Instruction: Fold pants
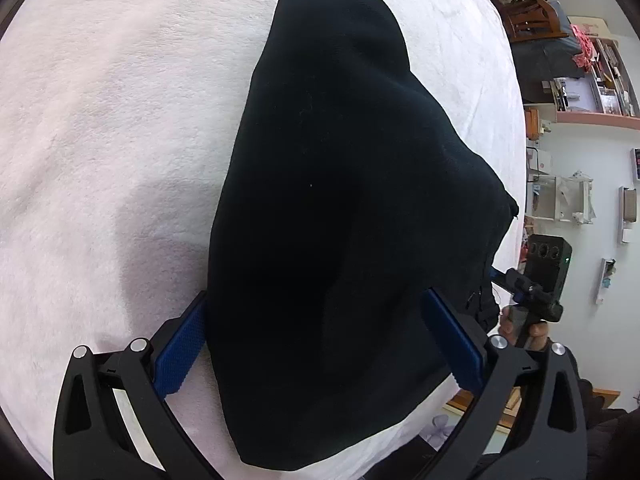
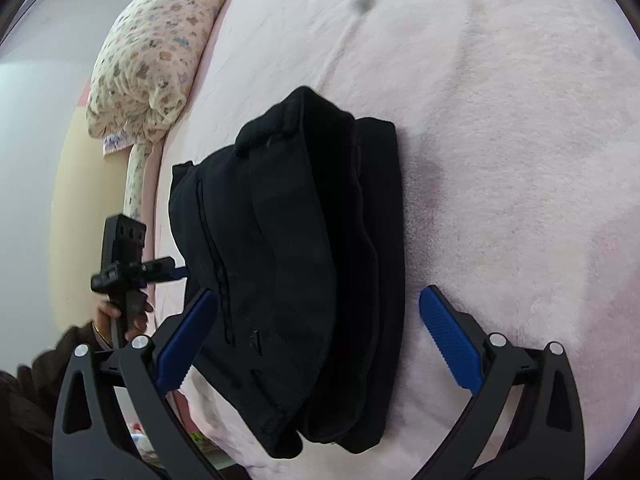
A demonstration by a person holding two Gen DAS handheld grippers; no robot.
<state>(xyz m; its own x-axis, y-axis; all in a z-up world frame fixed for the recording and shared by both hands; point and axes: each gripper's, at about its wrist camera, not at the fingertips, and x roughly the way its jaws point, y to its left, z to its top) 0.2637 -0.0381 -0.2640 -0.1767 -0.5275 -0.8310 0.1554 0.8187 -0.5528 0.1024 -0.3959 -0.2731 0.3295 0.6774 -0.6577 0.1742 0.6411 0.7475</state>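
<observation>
Straddling the black pants, the left gripper is sitting wide open, pads flanking the cloth, gripping nothing. The right gripper is likewise spread and empty, the folded bundle lying between its fingers and running straight ahead along them on the pink blanket. Both look equally near.
</observation>
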